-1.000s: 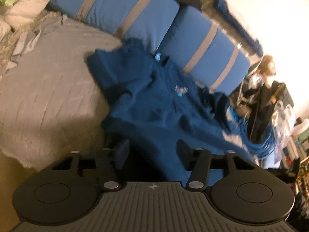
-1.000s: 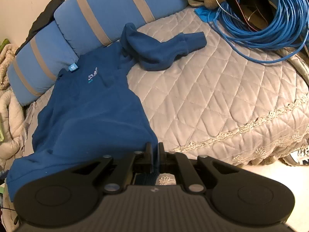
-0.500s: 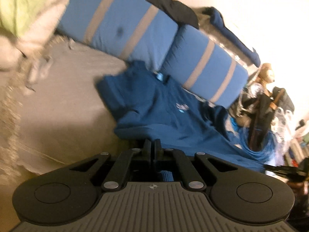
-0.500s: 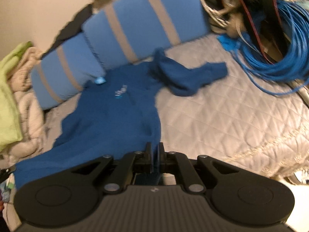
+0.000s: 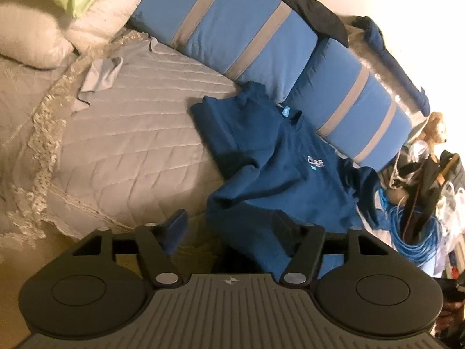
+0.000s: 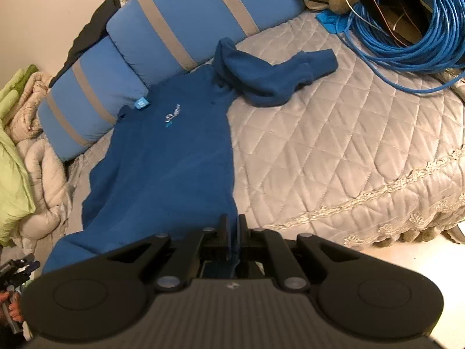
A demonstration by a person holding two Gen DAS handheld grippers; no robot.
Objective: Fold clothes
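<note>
A bed covered with a grey quilted bedspread with a lace border fills both views, and two blue bolster cushions with grey stripes lie along its far edge against a pale wall. A dark blue sweatshirt lies on the bedspread with its long axis running from the near edge of the bed to the cushions: the collar points at the cushions and the hem hangs over the near edge. One sleeve is bent sideways near the cushions, toward a coil of blue cable at the far right corner of the bed. A small light blue label sits at the collar, and a small pale logo is on the chest; its writing is too small to read. At the left end of the bed there are a beige duvet and a light green cloth. The right gripper is pressed together and pinches the hem of the sweatshirt at the near edge of the bed. The left gripper is spread wide, with its fingers on both sides of the other hem corner and nothing pinched between them.
</note>
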